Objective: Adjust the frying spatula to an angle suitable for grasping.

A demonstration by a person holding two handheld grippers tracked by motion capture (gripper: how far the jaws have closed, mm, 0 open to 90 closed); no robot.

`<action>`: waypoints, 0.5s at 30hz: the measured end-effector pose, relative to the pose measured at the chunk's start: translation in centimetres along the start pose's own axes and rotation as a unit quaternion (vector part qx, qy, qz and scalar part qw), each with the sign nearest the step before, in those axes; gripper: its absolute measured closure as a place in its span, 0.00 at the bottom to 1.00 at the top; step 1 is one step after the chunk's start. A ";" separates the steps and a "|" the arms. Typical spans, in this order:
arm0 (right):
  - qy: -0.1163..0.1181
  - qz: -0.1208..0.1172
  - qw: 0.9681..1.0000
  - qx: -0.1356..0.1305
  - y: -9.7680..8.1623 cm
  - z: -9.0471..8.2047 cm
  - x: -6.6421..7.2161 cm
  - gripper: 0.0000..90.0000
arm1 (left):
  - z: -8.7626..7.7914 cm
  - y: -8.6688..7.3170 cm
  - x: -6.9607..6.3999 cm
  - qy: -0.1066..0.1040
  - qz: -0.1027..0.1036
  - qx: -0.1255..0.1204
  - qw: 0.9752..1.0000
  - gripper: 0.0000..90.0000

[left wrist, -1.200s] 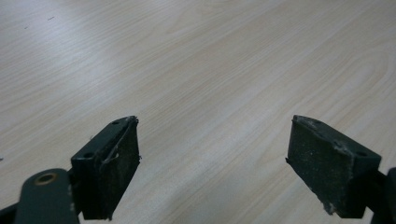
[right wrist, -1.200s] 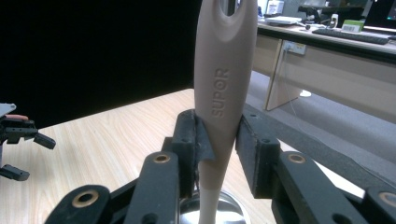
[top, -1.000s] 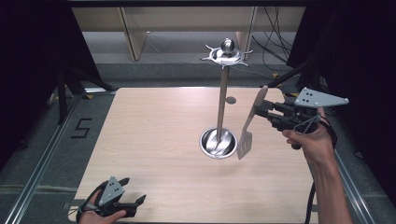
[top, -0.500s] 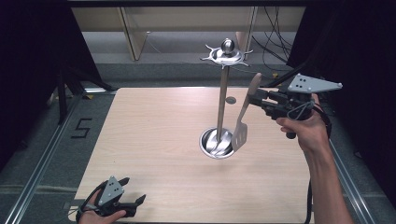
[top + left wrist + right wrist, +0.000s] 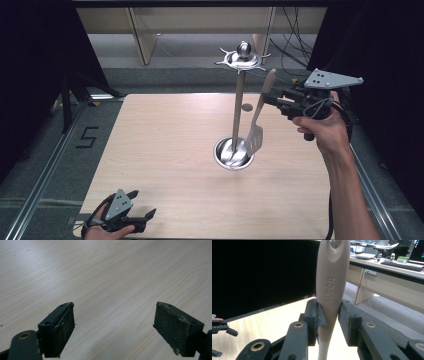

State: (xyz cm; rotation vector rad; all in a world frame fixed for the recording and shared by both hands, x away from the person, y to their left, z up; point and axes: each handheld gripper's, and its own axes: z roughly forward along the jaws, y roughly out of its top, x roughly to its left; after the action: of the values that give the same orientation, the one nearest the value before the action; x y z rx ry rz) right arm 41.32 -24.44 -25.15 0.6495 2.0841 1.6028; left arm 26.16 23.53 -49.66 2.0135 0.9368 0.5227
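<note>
One spatula [image 5: 255,135] clamped in right gripper [image 5: 274,98], one rack [image 5: 237,115], one table [image 5: 165,150]

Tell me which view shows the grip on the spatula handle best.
The right gripper view: the right gripper has both pads pressed on the spatula handle, close up. The high view shows the whole spatula hanging blade down beside the rack, the grip small. The left gripper view looks at the table.

Bright, even overhead light on the table [image 5: 165,150]; dark surroundings, soft shadows.
</note>
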 end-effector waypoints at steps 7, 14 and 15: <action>-0.001 0.007 1.000 0.009 0.5 0.4 0.0 0.78 | -0.1 0.1 0.2 -0.002 0.013 0.006 1.000 0.18; 0.000 0.009 1.000 0.017 0.6 0.9 -0.1 0.78 | -0.2 0.1 0.1 0.002 0.008 0.012 1.000 0.18; 0.000 0.009 1.000 0.017 0.6 0.9 -0.1 0.78 | -0.2 0.1 0.1 0.002 0.008 0.012 1.000 0.18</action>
State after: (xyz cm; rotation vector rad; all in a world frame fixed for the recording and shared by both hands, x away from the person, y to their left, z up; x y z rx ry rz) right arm 41.98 -23.71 -24.77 0.6832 2.1157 1.5799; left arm 26.16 23.71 -49.48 2.0432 0.9342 0.5277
